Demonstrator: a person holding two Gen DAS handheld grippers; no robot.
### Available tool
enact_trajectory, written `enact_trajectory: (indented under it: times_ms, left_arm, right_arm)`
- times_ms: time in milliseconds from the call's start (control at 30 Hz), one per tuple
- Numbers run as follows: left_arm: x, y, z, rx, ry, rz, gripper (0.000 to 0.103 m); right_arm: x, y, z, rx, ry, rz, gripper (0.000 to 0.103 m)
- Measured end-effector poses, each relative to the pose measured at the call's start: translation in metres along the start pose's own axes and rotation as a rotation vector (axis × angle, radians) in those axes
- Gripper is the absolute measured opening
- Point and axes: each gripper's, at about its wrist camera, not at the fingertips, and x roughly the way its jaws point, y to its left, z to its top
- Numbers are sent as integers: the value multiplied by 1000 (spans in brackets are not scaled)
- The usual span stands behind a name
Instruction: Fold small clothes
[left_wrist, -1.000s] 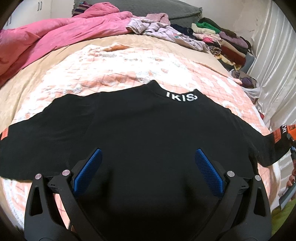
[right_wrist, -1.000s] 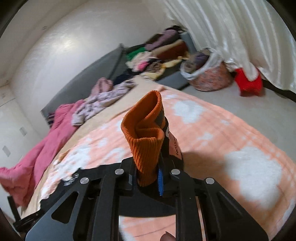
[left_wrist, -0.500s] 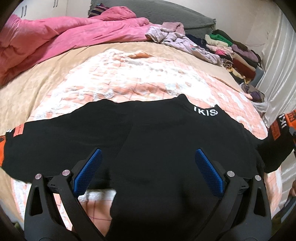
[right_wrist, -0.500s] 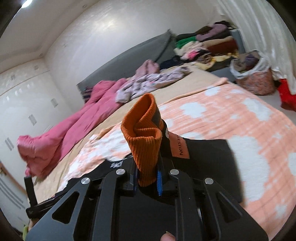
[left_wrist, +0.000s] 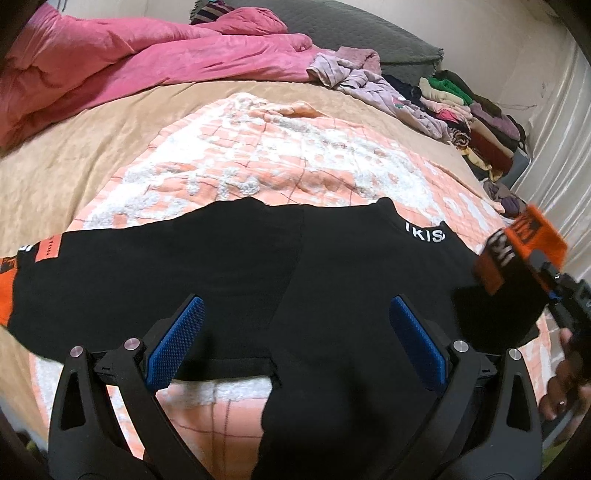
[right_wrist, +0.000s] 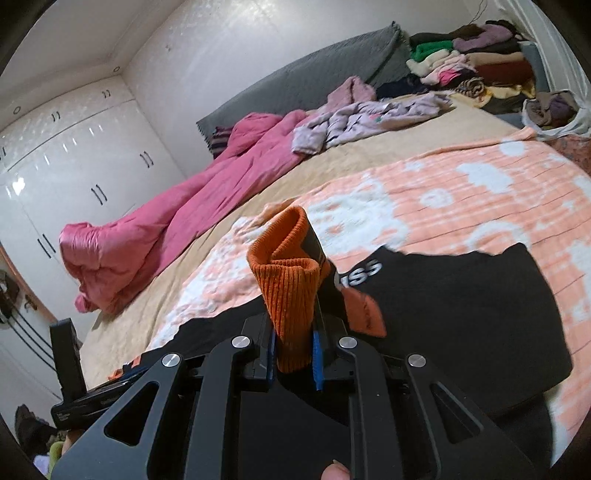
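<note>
While the black top (left_wrist: 229, 280) lies spread across the peach-and-white blanket (left_wrist: 258, 158) on the bed, its right sleeve is off the surface: the right gripper (right_wrist: 293, 349) is clamped tight on the orange ribbed cuff (right_wrist: 286, 291), which stands up between the blue pads. The cuff is a sound handle, thick and stiff enough that the sleeve follows it. In the left wrist view that same cuff shows at the right edge, held over the shoulder of the garment, which suggests the sleeve is being carried inward across the body as a first fold.

The left gripper (left_wrist: 295, 343) hovers over the lower middle of the top with its jaws wide apart and nothing between them; it appears placed to pin or smooth the body, though whether it touches the cloth cannot be told. The left sleeve, with its own orange cuff (left_wrist: 5, 291), is stretched flat toward the left edge of the view and unfolded. The neck with white lettering (left_wrist: 424, 236) points toward the headboard.

Surroundings: a pink duvet (left_wrist: 122, 62) bunched at the head of the bed, a heap of lilac clothes (left_wrist: 373, 88) beside it, and stacked folded clothes (left_wrist: 476, 122) at the far right. All are well apart from the top. Nothing obstructs the fold; the hem at the near edge is slightly rucked.
</note>
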Motion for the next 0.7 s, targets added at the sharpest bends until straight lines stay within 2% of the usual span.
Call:
enact_trajectory:
  times_ms: [200, 333, 367, 500, 633, 700]
  left_arm:
    - [-2, 12, 2, -18, 0, 5, 94]
    - [1, 15, 1, -25, 14, -12, 94]
    - [2, 15, 1, -25, 18, -17, 94]
    - [6, 10, -1, -30, 45, -56, 94]
    - [11, -2, -5, -24, 67, -108, 94]
    - [14, -8, -6, -21, 80, -134, 87]
  right_arm:
    - [27, 16, -7, -1, 36, 14, 14]
    - [38, 23, -9, 7, 60, 25, 18]
    - [40, 23, -9, 9, 64, 29, 19]
    - [37, 23, -9, 19, 69, 54, 41]
    - [23, 17, -7, 14, 40, 36, 45]
    - [13, 7, -7, 28, 27, 9, 46]
